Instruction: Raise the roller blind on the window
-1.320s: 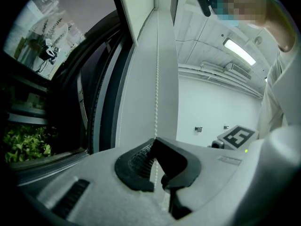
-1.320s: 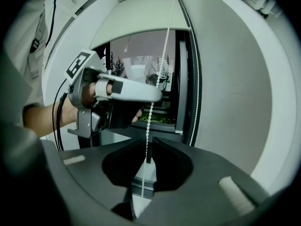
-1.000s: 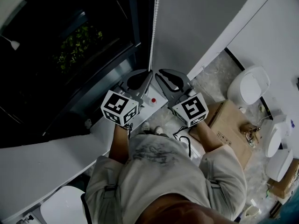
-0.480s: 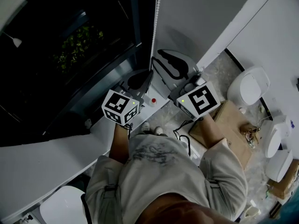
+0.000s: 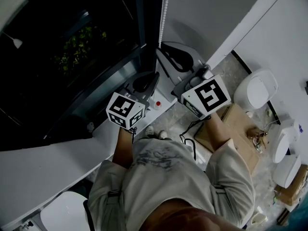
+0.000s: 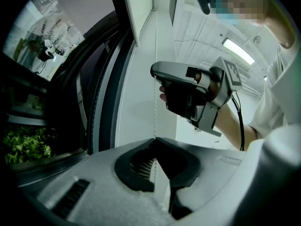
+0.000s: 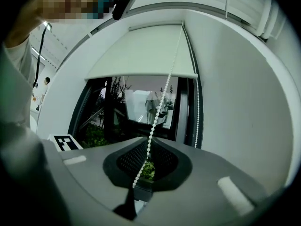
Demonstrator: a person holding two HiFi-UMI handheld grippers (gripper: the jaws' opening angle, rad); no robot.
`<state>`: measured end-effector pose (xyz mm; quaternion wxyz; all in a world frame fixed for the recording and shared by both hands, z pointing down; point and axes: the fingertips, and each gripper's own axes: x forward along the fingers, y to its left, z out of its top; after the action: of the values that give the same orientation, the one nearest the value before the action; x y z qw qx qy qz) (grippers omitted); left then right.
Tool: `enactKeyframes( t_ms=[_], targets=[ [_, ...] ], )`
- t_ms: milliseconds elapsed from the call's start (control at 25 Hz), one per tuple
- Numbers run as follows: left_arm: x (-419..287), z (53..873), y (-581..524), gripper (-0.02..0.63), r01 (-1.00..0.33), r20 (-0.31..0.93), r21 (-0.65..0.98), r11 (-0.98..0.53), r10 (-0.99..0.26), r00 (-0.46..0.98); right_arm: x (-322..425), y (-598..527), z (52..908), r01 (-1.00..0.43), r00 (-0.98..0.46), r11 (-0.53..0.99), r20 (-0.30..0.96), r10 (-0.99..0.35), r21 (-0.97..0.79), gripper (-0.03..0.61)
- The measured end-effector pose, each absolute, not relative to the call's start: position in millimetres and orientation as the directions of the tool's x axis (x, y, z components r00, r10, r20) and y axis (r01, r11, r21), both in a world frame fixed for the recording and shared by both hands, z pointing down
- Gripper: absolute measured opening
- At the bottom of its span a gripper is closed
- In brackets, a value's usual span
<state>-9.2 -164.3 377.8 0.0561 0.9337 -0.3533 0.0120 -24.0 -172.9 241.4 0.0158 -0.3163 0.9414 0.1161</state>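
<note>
Roller blind (image 7: pixel 141 51): part-raised, hem high on window (image 7: pixel 136 107). Bead chain (image 7: pixel 162 100): hangs by frame's rt side. L claw (image 6: pixel 154 139): pinching chain, lower. R claw (image 7: pixel 150 140): tips together on chain, higher. Risk: beads slip thru a weak pinch, blind drops; skewed pull jams chain. Unseen: chain's bottom loop, top drive.

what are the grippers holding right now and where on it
The left gripper is shut on the bead chain at its jaw tips. The right gripper has the chain between its jaws higher up; whether it grips cannot be told.
</note>
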Motion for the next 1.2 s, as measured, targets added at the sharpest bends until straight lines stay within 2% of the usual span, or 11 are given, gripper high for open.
enactKeyframes(
  t_ms=[80, 360, 1200],
  targets=[
    [-9, 378, -165, 0.012, -0.660, 0.060, 0.095, -0.745, -0.658, 0.751, -25, -172, 242, -0.594, -0.804, 0.783, -0.109, -0.584, 0.183, 0.016],
    [-11, 381, -167, 0.012, -0.658, 0.061, 0.097, -0.747, -0.655, 0.753, -22, -173, 246, -0.608, -0.794, 0.780, -0.130, -0.594, 0.147, 0.012],
    [-2, 448, -172, 0.012, -0.666, 0.181, 0.167, -0.727, -0.641, 0.746, -20, -179, 312, -0.633, -0.770, 0.759, -0.018, -0.638, 0.155, 0.011]
  ],
)
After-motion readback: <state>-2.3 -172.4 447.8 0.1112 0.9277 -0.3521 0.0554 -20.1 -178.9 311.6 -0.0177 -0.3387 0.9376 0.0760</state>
